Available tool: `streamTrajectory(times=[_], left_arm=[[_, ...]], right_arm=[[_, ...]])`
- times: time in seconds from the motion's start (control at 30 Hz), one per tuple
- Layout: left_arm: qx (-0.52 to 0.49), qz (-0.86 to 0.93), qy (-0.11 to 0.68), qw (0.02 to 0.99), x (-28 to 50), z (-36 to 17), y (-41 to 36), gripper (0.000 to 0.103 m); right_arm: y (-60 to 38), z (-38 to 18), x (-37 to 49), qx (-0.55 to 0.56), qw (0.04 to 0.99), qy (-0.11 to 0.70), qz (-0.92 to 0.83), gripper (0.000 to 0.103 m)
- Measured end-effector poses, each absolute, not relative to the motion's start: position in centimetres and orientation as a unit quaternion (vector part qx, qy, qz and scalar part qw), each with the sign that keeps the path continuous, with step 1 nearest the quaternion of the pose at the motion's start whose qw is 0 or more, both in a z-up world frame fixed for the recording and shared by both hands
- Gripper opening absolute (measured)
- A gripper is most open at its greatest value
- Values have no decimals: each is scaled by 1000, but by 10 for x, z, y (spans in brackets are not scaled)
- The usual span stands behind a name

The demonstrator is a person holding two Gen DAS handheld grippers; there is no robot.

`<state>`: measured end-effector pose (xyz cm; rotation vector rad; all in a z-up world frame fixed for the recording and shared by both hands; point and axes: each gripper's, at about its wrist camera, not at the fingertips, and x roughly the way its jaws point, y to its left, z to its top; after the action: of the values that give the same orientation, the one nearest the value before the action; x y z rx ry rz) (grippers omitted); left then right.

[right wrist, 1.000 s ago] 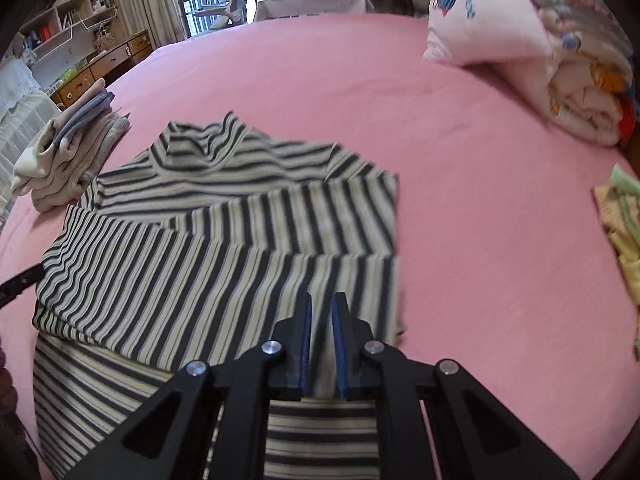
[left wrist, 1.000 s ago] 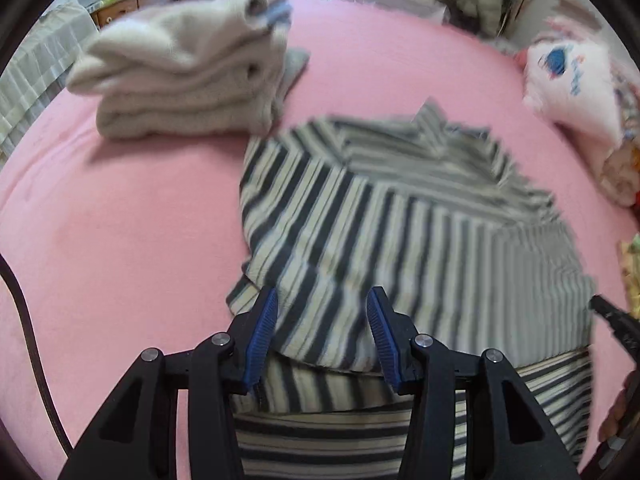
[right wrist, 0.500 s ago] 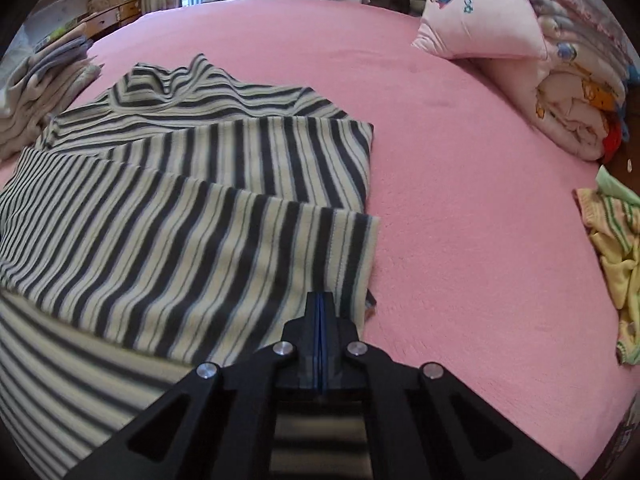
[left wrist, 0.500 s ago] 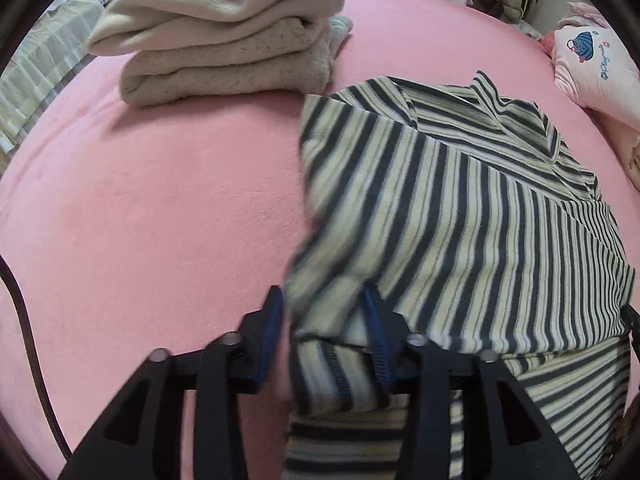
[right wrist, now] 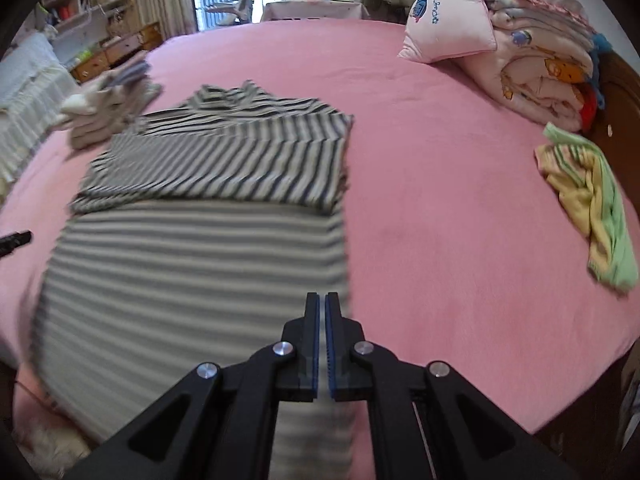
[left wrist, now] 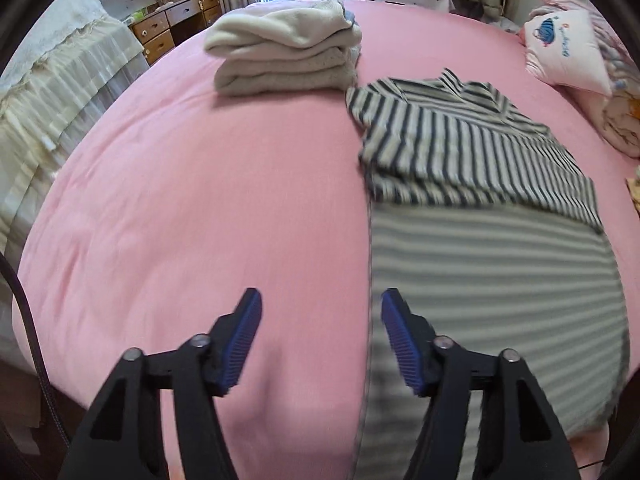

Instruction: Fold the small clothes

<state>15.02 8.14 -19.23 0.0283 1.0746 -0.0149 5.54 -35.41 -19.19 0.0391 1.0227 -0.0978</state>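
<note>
A dark-and-cream striped shirt (left wrist: 472, 208) lies flat on the pink bed, sleeves folded across its upper half; it also shows in the right wrist view (right wrist: 208, 216). My left gripper (left wrist: 320, 320) is open and empty, above the bed at the shirt's lower left edge. My right gripper (right wrist: 322, 308) is shut with nothing between its pads, above the shirt's lower right corner. The left gripper's tip (right wrist: 14, 240) pokes in at the left of the right wrist view.
A stack of folded cream clothes (left wrist: 284, 60) sits beyond the shirt's collar. A pink pillow (right wrist: 448, 28) and rolled bedding (right wrist: 548, 76) lie at the far right. A crumpled yellow-green garment (right wrist: 588, 200) lies right. A white-draped bed (left wrist: 52, 96) stands left.
Both grippers let go of the folded sleeve fabric and pulled back and up toward the hem. The left gripper opened wider; the right stayed shut.
</note>
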Motion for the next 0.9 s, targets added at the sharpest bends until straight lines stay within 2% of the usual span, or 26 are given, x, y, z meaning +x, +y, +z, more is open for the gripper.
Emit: streamTrajectory(times=[0.27,0.33,0.4,0.47,0.53,0.9], left_arm=[[-16,-20,536,844,59,-206,106,63],[-30,-30,530,847,45,-206,108,63],[-35,-32,518,854,34,-206,108,63],[-26,-34,507,861,26,-205,103,63],[-18,-43,501,864,18,-206,98,63],[-27,-69,565,822,5,-249,84,63]], right_arm=[[-321,-207,-40,17,862,505,-34,3],[-317,-208,-53,17,863,504,-33,6],[-314,-205,-64,19,866,498,-34,15],[-312,-198,-75,25,874,483,-36,35],[-310,-191,-84,26,884,465,-40,45],[-317,-208,-96,18,892,446,-68,47]])
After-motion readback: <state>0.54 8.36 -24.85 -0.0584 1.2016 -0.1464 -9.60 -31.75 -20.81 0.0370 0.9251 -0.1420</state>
